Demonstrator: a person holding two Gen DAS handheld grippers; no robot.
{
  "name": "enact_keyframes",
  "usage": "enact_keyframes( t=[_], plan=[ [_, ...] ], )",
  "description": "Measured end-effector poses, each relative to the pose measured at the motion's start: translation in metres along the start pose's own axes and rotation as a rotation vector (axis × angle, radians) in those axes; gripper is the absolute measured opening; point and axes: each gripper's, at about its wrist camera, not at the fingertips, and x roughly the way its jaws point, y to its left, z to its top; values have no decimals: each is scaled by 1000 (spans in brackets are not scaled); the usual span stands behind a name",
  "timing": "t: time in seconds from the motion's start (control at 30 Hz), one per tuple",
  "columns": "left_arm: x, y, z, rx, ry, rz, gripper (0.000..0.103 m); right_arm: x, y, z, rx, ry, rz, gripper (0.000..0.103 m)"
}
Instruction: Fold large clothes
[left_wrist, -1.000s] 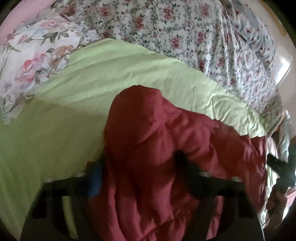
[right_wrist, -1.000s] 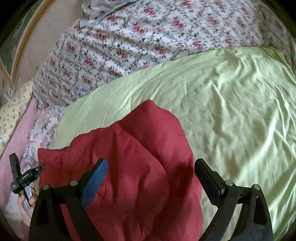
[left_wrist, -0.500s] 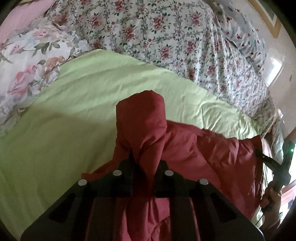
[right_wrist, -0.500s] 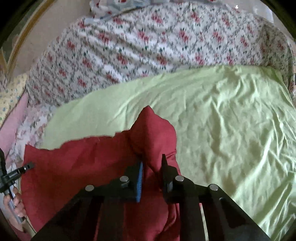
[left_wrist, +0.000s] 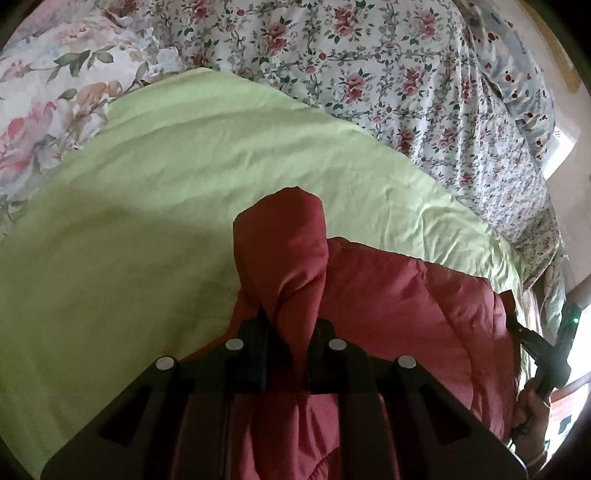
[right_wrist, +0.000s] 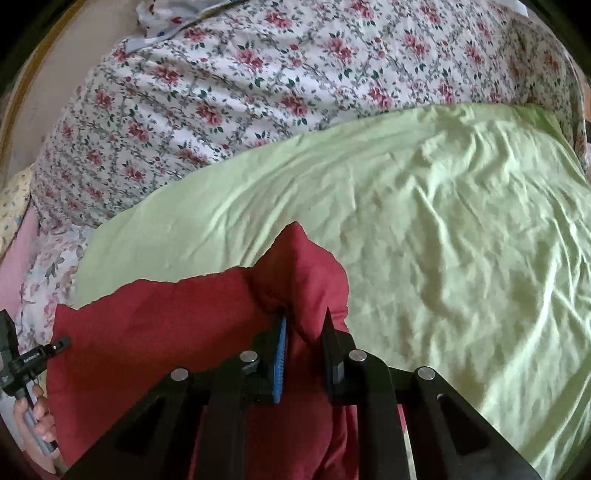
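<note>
Left gripper (left_wrist: 290, 332) pointing forward over the bed, fingers pinched tight on a bunched fold of red garment (left_wrist: 388, 295) that pokes up past the fingertips. Right gripper (right_wrist: 304, 332) posed the same way, low over the mattress, clamped on another raised fold of the same garment (right_wrist: 166, 325). Blue pad on one right finger (right_wrist: 281, 354), pressed against the cloth.

At the far right edge of the left view, the right hand (left_wrist: 532, 410) wrapped round its gripper handle. At the far left edge of the right view, the left hand (right_wrist: 35, 417) gripping its own handle.

One red garment, puffy and crumpled, stretched between the two grippers along the near edge of the bed. Two grippers, two hands.

Beneath it one light green sheet (right_wrist: 424, 229), wrinkled, covering the near part of the bed. Beyond that a white quilt (right_wrist: 229, 92) printed with small red roses. One pillow (left_wrist: 48, 103) with larger pink flowers at the upper left of the left view. Pale wall (right_wrist: 62, 70) and a wooden frame edge past the quilt.
</note>
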Motion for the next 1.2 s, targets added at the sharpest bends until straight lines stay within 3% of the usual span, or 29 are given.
enact_keyframes(
  t=[0.3,0.4,0.47,0.53,0.67,0.77,0.83,1.0,1.2],
  plan=[
    [-5,4,-5,-6,-12,-13,16,6,-2,-3,9,-2,-14,15],
    [-22,4,-10,-15,-27,-29,26,6,-1,-4,4,-3,-20,15],
    [-39,1,-17,-12,-62,-41,38,5,-2,-4,8,-5,-17,15],
    [-58,-2,-31,-11,-98,-44,41,4,-3,-4,12,-9,-15,16],
    [-79,-8,-52,-6,-144,-31,41,3,-1,-6,1,-19,-24,16],
    [-85,-15,-63,3,-132,-67,41,-2,1,-7,-8,-28,-26,25],
    [-86,-22,-70,30,-130,-60,41,-8,-1,-8,4,-40,-18,34],
    [-85,-42,-89,110,-111,-40,41,-32,-11,-17,44,-83,19,45],
    [-86,-42,-112,129,-88,-28,41,-69,-7,-49,17,-95,55,45]
  ],
)
